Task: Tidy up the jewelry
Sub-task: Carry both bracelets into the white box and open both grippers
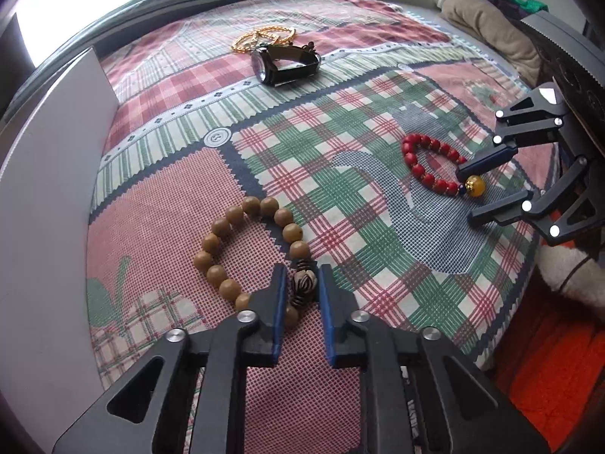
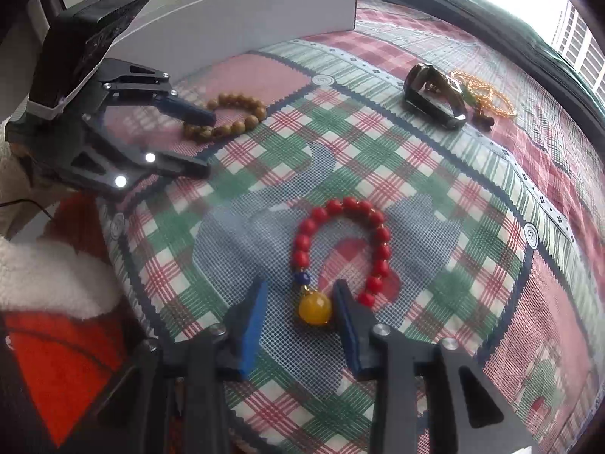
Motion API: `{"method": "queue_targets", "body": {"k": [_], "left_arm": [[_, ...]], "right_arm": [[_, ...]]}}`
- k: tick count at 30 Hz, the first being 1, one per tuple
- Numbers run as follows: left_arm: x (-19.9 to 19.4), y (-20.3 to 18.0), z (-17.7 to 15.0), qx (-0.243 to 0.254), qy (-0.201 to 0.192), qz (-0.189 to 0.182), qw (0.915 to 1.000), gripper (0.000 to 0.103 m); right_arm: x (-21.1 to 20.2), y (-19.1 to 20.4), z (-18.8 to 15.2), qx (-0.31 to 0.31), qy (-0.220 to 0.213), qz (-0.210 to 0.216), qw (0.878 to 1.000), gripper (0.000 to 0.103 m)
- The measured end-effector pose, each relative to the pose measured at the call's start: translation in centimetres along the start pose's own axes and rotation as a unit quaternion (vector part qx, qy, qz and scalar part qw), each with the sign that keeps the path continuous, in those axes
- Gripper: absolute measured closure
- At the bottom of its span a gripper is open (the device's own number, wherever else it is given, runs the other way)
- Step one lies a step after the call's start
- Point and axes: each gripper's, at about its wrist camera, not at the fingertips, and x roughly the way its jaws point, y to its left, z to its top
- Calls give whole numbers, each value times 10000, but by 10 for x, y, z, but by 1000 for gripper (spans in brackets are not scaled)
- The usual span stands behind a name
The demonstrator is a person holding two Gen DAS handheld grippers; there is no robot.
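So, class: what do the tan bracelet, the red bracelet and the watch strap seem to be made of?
Tan bracelet: probably wood, since the beads look matte and brown.
Red bracelet: smooth beads, perhaps stone or plastic, with a glossy amber-like yellow bead.
Watch strap: likely dark leather with a slight sheen.

place: home, looked like a bedroom
surface: patchwork plaid quilt (image 1: 340, 196) spread flat as on a bed
light: window (image 2: 574, 38) ran beside it, apartment block outside
clutter: beige cushion (image 1: 487, 22) lay at the far corner
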Motion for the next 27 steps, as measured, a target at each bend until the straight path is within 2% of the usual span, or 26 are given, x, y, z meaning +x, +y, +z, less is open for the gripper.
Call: {"method": "queue_targets", "body": {"k": [2, 3, 5, 7, 14, 17, 22, 27], "left_arm": [[0, 7, 2, -276, -11, -74, 9996, 91], [-1, 10, 2, -394, -28, -33, 9992, 91], [-6, 15, 4, -673, -116, -61, 9976, 91], [-17, 23, 6, -1066, -273, -280, 9935, 91], [-81, 46, 14, -2105, -951, -679, 9706, 91], [-109, 53, 14, -2377, -1209, -771, 9607, 91], [-156, 66, 3, -2773, -1600, -1018, 9419, 91], [-200, 92, -22, -3134, -1926, -930, 9252, 91]], "right_arm": [[1, 0, 2, -39, 98, -43, 9999, 70], [1, -1, 4, 30, 153, -118, 9998, 86], [-2, -8, 9, 307, 123, -148, 9993, 85], [-15, -18, 10, 748, -196, 158, 9969, 85], [-65, -42, 19, 1775, -1149, 764, 9744, 85], [-77, -45, 28, 1947, -1395, 969, 9660, 85], [-96, -38, 38, 1995, -1713, 1019, 9594, 85], [-101, -30, 61, 2007, -1750, 1218, 9562, 85]]}}
